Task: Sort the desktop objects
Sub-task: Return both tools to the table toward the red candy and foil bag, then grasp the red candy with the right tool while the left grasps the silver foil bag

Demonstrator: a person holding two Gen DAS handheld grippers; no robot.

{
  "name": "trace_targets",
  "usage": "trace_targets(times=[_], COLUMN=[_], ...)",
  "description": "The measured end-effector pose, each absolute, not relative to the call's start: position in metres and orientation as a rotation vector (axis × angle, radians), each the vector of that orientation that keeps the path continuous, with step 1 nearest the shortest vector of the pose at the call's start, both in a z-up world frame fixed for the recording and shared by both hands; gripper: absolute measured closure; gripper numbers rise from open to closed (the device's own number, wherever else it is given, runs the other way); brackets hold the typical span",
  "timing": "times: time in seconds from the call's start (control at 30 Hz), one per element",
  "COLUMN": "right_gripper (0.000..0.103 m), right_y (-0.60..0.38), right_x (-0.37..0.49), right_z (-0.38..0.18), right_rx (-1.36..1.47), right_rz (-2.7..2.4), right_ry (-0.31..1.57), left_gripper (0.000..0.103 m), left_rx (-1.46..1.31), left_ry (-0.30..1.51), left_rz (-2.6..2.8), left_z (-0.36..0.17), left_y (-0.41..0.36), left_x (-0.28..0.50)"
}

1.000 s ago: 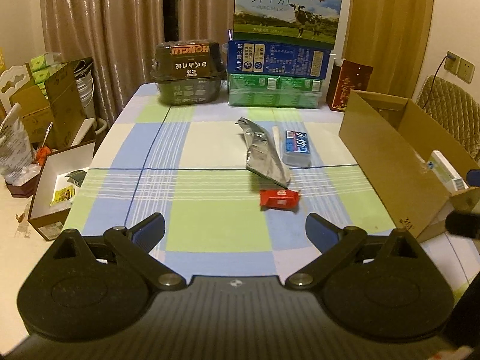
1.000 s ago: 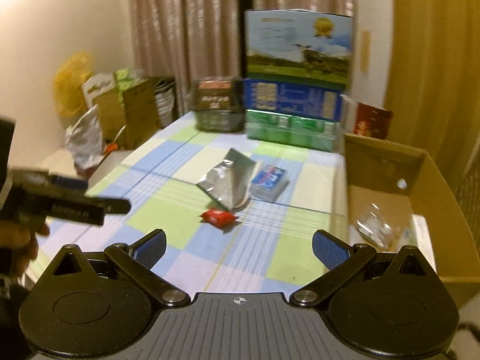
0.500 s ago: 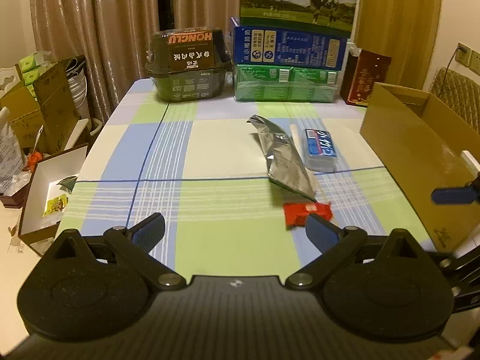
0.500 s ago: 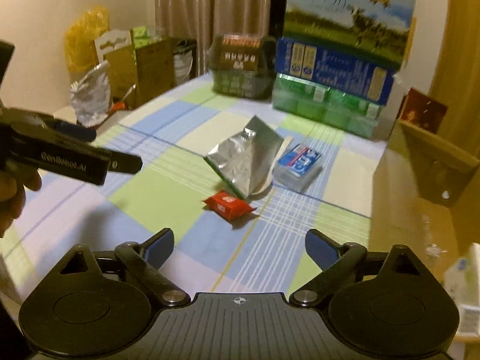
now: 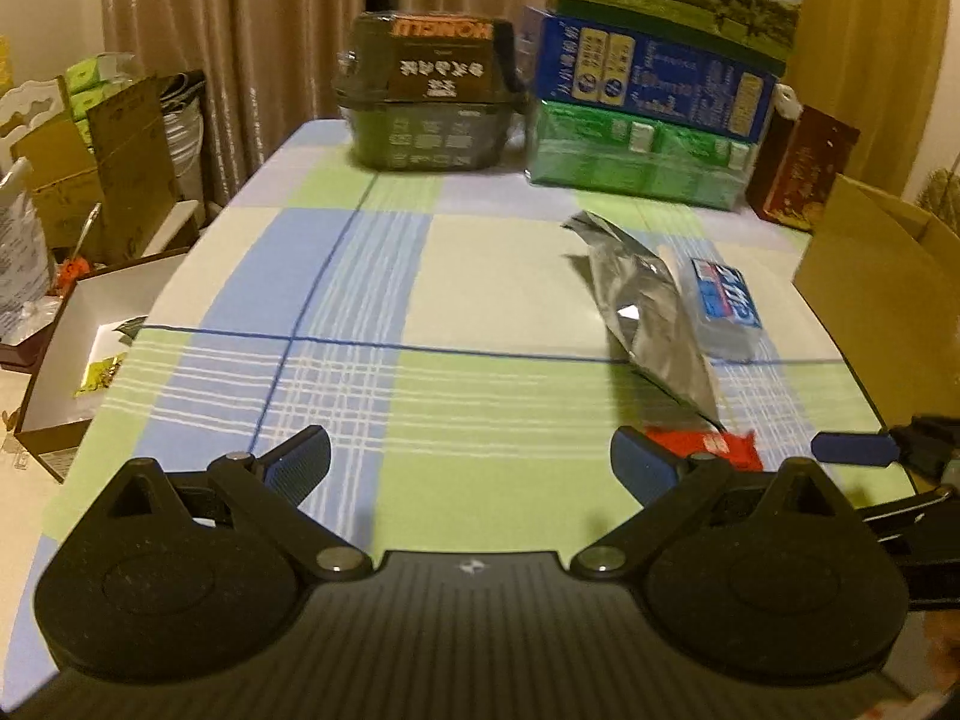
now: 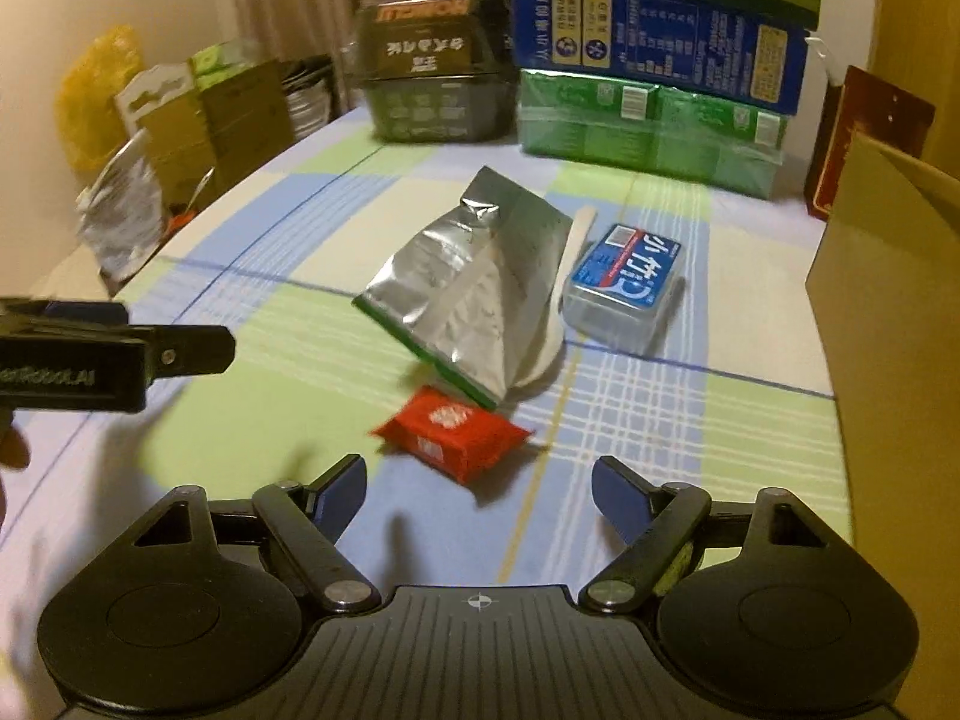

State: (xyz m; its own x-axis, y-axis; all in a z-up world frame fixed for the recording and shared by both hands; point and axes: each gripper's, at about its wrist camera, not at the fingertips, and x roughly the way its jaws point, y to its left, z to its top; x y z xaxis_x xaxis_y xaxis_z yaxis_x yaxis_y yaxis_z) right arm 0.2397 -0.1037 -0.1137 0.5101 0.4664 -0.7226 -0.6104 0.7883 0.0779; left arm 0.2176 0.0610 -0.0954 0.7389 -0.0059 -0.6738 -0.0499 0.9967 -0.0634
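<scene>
Right gripper (image 6: 477, 495): jaws spread wide, nothing between them; poised low over the near edge of the checked tablecloth (image 6: 300, 372).
Left gripper (image 5: 470, 459): jaws likewise apart and empty; held above the near-left part of the table.
Red snack packet (image 6: 453, 435): lies flat on the cloth at 12 o'clock from the right gripper, just ahead of the fingertips and roughly centred on the gap. From the left gripper it sits at about 1 o'clock, partly hidden behind that gripper's right finger.
Packet long axis: runs from 10 o'clock to 4 o'clock in the right wrist view, so slanted across the jaw line rather than square to it.
Nearer gripper: judged to be the right one; the packet is directly in its path, whereas the left would have to cross over.
Coming move (judgement): advance and lower the right gripper straight ahead, closing across the packet's short side; a slight wrist turn may be needed to match the slant.
Silver foil pouch (image 6: 474, 288): just beyond the packet at 12 o'clock, crumpled, its near corner close to the packet; contact cannot be confirmed.
White spoon (image 6: 567, 276): partly under the pouch, at 1 o'clock.
Blue-labelled clear box (image 6: 624, 288): beside the pouch at 1 o'clock.
Cardboard box (image 6: 888, 276): open, at 2 o'clock on the table's right edge; likely the sorting destination.
Stacked cartons (image 6: 648, 72): far end, 12 o'clock.
</scene>
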Motion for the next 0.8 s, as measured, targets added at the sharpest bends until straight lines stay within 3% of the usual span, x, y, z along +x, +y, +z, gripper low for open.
trace_targets(times=[0.6,0.67,0.8], right_gripper=[0.023,0.04,0.053], right_y=[-0.062,-0.063,-0.07], right_x=[0.244,0.245,0.247], right_z=[-0.136,-0.139,-0.139], right_rx=[-0.181,-0.184,-0.179], right_rz=[0.452,0.452,0.448], right_ry=[0.755,0.76,0.774], left_gripper=[0.005,0.005,0.005], left_rx=[-0.089,-0.088,-0.083], left_ry=[0.766,0.769,0.774], left_rz=[0.028,0.021,0.016], left_z=[-0.111,-0.111,-0.113], left_y=[0.078,0.077,0.075], left_x=[0.235,0.236,0.236])
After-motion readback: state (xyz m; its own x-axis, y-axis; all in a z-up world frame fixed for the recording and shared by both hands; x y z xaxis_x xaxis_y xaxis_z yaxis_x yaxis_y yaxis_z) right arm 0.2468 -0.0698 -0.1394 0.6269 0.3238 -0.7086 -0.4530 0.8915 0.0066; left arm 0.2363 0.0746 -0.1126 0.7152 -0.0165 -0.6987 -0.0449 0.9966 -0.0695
